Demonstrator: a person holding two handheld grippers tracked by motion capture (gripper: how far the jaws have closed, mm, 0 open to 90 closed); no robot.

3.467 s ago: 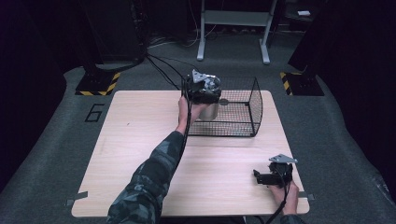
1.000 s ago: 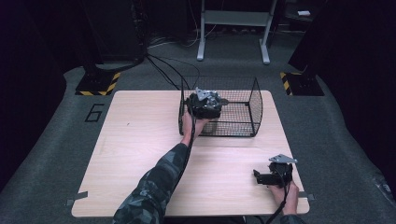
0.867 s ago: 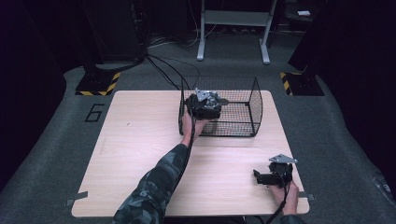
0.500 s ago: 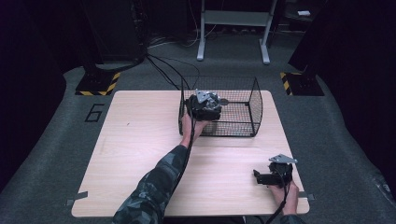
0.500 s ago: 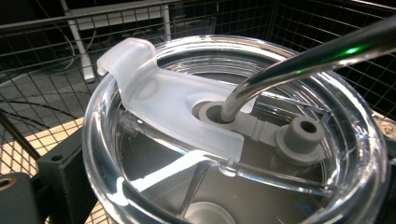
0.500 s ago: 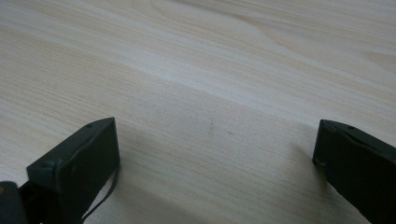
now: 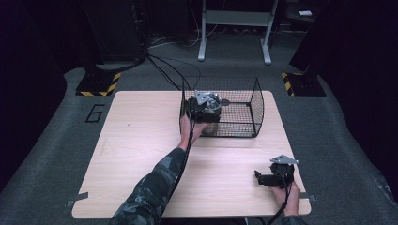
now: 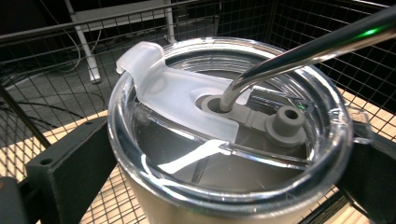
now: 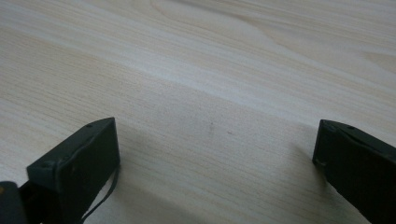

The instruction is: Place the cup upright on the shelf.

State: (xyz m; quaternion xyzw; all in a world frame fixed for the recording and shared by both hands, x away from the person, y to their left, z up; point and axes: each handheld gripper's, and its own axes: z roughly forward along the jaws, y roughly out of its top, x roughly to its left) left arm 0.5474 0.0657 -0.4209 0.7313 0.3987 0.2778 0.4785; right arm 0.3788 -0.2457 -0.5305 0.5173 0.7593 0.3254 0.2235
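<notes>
A metal tumbler (image 8: 187,205) with a clear lid (image 8: 224,140) and a bent metal straw (image 8: 317,46) stands upright between the jaws of my left gripper (image 8: 224,186), which is shut on it just below the rim. In the high view the left gripper (image 7: 205,107) and the tumbler are inside the left end of the black wire basket (image 7: 256,108). Whether the tumbler's base touches the basket floor is hidden. My right gripper (image 7: 259,177) lies low at the table's front right. Its jaws stand wide apart over bare wood, with nothing between them (image 9: 215,163).
The basket stands at the back right of the light wooden table (image 7: 141,140). The person's left forearm (image 7: 164,173) crosses the table's middle from the front edge. Cables (image 7: 169,70) run over the dark floor behind the table.
Since 3.5 s ago my left gripper has come down with the tumbler from above the basket's left rim into the basket. Over the last second it has barely moved. The right gripper has stayed put.
</notes>
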